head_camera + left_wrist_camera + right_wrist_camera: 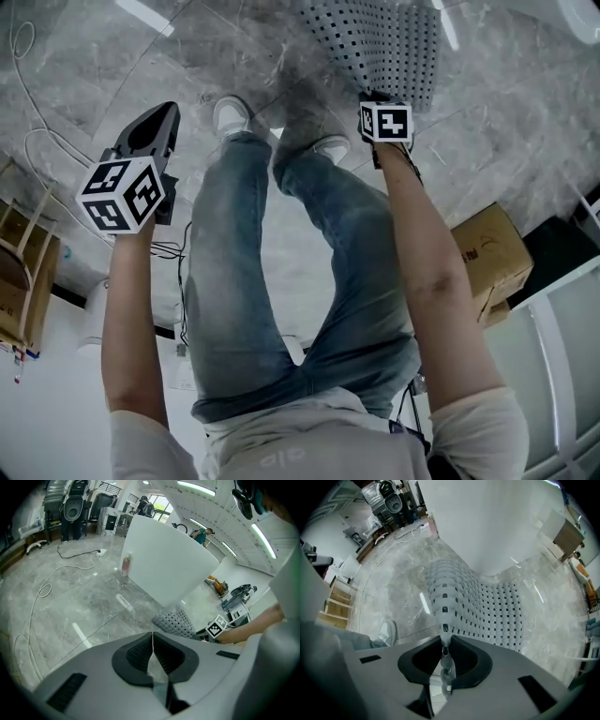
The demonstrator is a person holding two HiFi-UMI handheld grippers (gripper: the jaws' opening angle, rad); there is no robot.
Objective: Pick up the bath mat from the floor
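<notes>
I pinch the bath mat (384, 42), upper centre of the head view, by its edge in my right gripper (444, 641) fingers so it drapes toward the floor (94, 56); left gripper (152, 641) fingers meet, empty.

The person wears faded blue jeans (234, 281), white-and-grey trainers (231, 114) and a pale cream top (281, 448) with short sleeves (473, 427) and a small pale mark on the chest. The left tongs (152, 644) and right tongs (444, 644) have smooth grey shells with dark rectangular slots and black ribbed pads (136, 653) in a black recess. Each carries a white marker cube (122, 195) printed with black squares.
</notes>
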